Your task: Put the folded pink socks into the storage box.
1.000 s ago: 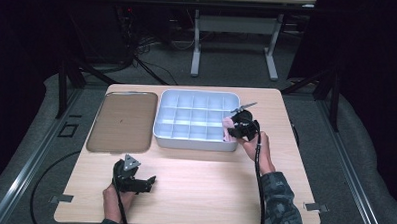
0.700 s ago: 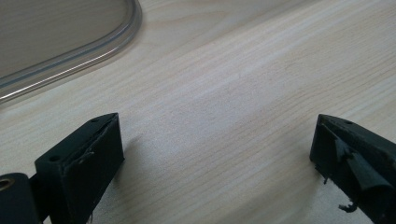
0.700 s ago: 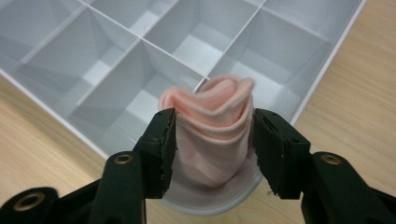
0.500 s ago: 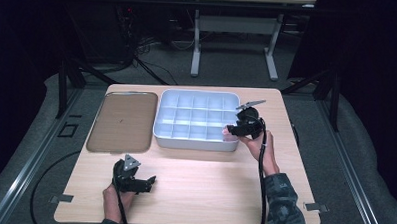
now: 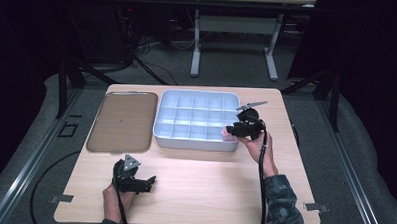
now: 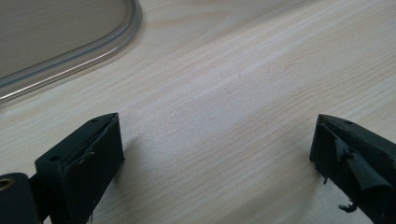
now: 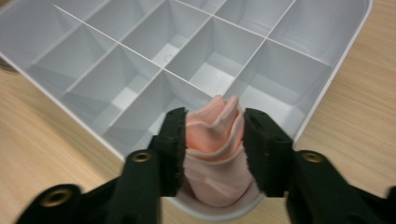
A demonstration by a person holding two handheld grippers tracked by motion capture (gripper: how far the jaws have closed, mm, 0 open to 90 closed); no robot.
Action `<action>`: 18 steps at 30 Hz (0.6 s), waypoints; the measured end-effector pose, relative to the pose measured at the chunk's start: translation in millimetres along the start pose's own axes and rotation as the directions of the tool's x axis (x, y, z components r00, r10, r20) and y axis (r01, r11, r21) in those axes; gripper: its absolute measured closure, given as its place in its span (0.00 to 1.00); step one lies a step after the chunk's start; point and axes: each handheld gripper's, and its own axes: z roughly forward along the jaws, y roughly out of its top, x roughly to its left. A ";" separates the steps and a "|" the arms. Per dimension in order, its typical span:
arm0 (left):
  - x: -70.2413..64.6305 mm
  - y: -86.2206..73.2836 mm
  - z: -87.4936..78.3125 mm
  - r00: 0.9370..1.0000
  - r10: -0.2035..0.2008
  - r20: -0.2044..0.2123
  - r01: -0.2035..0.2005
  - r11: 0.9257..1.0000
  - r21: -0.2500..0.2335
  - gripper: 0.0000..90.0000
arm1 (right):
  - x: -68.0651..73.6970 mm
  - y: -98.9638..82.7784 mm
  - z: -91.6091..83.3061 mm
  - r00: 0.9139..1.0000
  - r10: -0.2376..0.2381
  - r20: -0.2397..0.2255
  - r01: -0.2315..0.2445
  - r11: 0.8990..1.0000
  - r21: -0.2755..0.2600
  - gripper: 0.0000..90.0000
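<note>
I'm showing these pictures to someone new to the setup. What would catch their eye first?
Probably the pink cloth, the one spot of colour, pinched in the right gripper over the near right corner of the white divided box. Next, the brown tray lying left of the box on the table. The left gripper sits near the front edge with jaws wide apart over bare wood.

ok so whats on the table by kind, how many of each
white plastic divided organiser box: 1
brown flat rounded tray: 1
pink rolled cloth, gripped in the right tongs over the box's near corner: 1
total: 3
</note>
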 end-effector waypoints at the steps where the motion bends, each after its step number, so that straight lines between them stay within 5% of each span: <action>1: -0.1 0.0 0.0 1.000 -0.001 0.000 0.001 1.000 0.000 0.03 | 0.8 -1.0 -5.5 1.000 0.008 -0.013 -0.008 1.000 -0.018 0.58; 4: -0.1 0.0 0.0 1.000 -0.001 0.000 0.001 1.000 0.000 0.03 | 4.3 -4.0 -18.8 0.999 -0.003 -0.044 0.001 0.999 -0.043 0.46; 9: -0.3 -0.2 0.2 1.000 -0.002 -0.003 0.002 1.000 -0.003 0.03 | 16.1 -16.4 -45.9 0.998 -0.054 -0.031 0.051 0.996 -0.075 0.22; 18: -0.3 -0.1 0.3 1.000 -0.002 -0.003 0.002 1.000 -0.003 0.03 | 25.3 -53.5 -81.4 0.994 -0.109 -0.020 0.105 0.985 -0.139 0.08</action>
